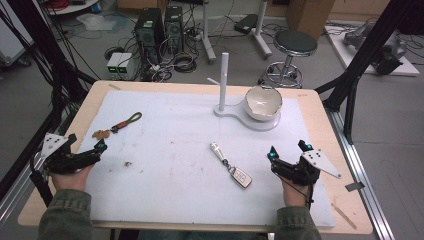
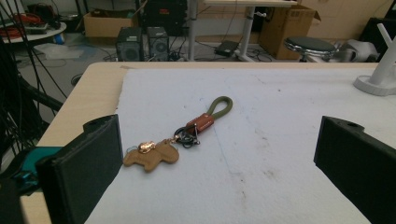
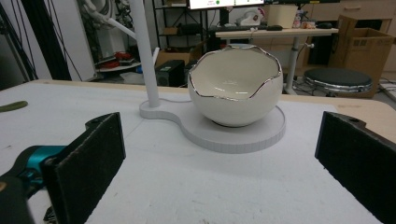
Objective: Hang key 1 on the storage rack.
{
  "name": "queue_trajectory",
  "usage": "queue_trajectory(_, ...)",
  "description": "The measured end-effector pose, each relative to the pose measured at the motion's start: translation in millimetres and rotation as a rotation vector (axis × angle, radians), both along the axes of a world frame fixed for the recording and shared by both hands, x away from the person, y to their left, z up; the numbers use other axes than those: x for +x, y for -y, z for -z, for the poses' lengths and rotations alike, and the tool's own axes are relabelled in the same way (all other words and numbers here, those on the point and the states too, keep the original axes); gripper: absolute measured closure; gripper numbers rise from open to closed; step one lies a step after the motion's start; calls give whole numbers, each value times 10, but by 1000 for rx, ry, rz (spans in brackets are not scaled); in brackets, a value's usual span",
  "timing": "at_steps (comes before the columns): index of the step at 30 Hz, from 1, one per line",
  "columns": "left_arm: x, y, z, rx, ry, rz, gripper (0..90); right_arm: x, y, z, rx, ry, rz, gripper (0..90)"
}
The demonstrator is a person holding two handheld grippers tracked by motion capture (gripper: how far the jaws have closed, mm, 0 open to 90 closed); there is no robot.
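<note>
A keychain (image 1: pixel 116 126) with an olive loop, a brown leather band and a tan animal charm lies on the white mat at the left; it also lies ahead of the jaws (image 2: pixel 175 139). My left gripper (image 1: pixel 86 145) rests open just left of it, nothing between its jaws. A car key fob (image 1: pixel 231 165) with a silver cylinder lies mid-mat. My right gripper (image 1: pixel 289 150) is open and empty to the fob's right. A white egg-shaped bowl (image 3: pixel 236 86) with a jagged silver rim sits on a white stand (image 3: pixel 224 135) with an upright post (image 1: pixel 223 80).
The white mat (image 1: pixel 180 165) covers most of a wooden table (image 1: pixel 95 90). Beyond the far edge stand a stool (image 1: pixel 295 45), computer towers (image 1: pixel 157 27) and tangled floor cables. Black frame struts rise at both sides.
</note>
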State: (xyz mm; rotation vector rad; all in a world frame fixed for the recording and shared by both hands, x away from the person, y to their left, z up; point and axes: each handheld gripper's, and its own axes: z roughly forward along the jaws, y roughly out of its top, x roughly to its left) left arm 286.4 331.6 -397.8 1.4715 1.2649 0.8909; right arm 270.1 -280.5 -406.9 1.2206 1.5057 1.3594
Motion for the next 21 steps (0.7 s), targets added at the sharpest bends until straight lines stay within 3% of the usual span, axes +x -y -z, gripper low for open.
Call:
queue_trajectory(4,65,32,-14,20,-28,30,17,12,3,4,4,1,-3,5)
queue_trajectory(9,148,71,-102,24,-17,56,17,11,4,4,11,-2,-4,4)
queue_trajectory(21,368,132,-283,47,-38,101,17,7,13,2,12,-6,2,5)
